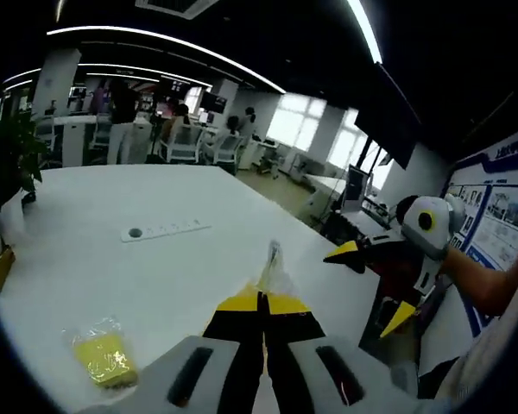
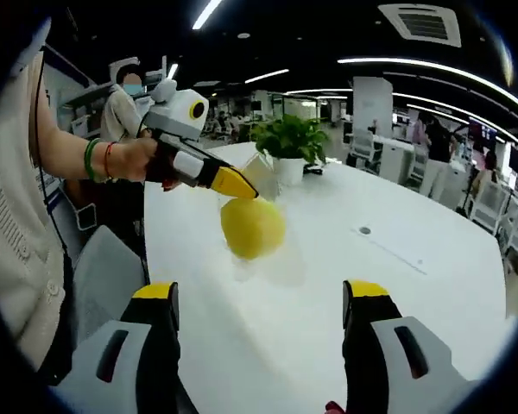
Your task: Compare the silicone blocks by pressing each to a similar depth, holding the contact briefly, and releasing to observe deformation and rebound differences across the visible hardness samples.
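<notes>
Left gripper (image 1: 263, 302): your yellow-tipped jaws are clenched on the neck of a clear plastic bag (image 1: 272, 269), whose crinkled top sticks up just past the tips. In the right gripper view the same tool (image 2: 233, 184) comes in from the left, a hand (image 2: 142, 160) around its black grip, white housing above, and the bag (image 2: 252, 226) hangs below its yellow tip.

Hanging block: a rounded, soft-looking yellow lump inside the glossy bag, held off the table (image 2: 397, 302) with a faint shadow beneath it. You cannot tell its exact shape through the film.

Right gripper (image 2: 261, 293): released, your two jaws stand wide apart with bare white tabletop between them, and the hanging bag lies ahead of the gap, not touching either jaw. In the left gripper view this tool (image 1: 371, 280) sits at the right, off the table edge, its yellow tips spread.

Second block (image 1: 104, 357): a flat yellow piece in wrinkled clear wrap, lying on the table to the left of your closed jaws, well apart from them.

Table: smooth, matte white, with a long white power strip (image 1: 165, 229) lying flat farther out.

Plant (image 2: 290, 138): leafy green, in a white pot at the table's far end.

Wrist: green and red bangles (image 2: 97, 159) on your left arm, knitted cream sleeve beside it.
</notes>
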Available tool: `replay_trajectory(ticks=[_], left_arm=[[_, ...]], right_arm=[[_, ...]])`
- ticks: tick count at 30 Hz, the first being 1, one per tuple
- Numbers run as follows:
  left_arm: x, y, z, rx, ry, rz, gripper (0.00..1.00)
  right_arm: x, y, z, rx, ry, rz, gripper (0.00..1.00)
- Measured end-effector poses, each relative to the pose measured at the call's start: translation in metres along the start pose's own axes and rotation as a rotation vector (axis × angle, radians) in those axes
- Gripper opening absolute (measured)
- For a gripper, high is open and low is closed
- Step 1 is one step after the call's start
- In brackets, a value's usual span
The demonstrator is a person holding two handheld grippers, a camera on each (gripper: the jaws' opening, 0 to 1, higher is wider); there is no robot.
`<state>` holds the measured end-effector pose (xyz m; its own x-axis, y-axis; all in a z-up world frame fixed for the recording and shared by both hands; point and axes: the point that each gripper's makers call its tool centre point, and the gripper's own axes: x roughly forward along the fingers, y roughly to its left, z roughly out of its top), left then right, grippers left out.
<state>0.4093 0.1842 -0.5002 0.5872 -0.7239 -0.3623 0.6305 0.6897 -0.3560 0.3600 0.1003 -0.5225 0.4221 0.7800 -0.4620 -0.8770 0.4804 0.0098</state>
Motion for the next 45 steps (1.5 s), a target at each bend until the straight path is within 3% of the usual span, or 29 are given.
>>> replay_trajectory(ticks=[7, 10, 13, 16, 25, 33, 38, 45], left_arm=[[-0.009, -0.012, 0.003, 0.049, -0.002, -0.016, 0.00], [-0.010, -0.018, 0.005, 0.055, -0.005, -0.026, 0.00], [-0.009, -0.024, 0.006, 0.059, -0.005, -0.039, 0.00], [-0.007, -0.030, 0.006, 0.065, -0.002, -0.052, 0.00], [-0.004, -0.043, 0.009, 0.091, 0.013, -0.094, 0.00], [-0.006, -0.049, 0.011, 0.156, 0.042, -0.133, 0.00], [-0.009, -0.054, 0.012, 0.190, 0.049, -0.148, 0.00], [-0.015, -0.062, 0.015, 0.221, 0.043, -0.183, 0.00]], right_arm=[[0.013, 0.002, 0.019, -0.073, 0.021, 0.036, 0.75], [0.020, 0.001, 0.019, -0.106, 0.077, 0.017, 0.75], [0.031, 0.007, 0.016, -0.060, 0.149, 0.059, 0.67], [0.042, 0.004, 0.020, -0.108, 0.131, 0.056, 0.68], [0.068, 0.006, 0.022, -0.088, 0.109, 0.160, 0.69], [0.076, 0.012, 0.016, -0.074, 0.133, 0.241, 0.59], [0.076, 0.017, 0.012, -0.085, 0.145, 0.272, 0.44], [0.074, 0.033, 0.019, -0.093, 0.092, 0.321, 0.32]])
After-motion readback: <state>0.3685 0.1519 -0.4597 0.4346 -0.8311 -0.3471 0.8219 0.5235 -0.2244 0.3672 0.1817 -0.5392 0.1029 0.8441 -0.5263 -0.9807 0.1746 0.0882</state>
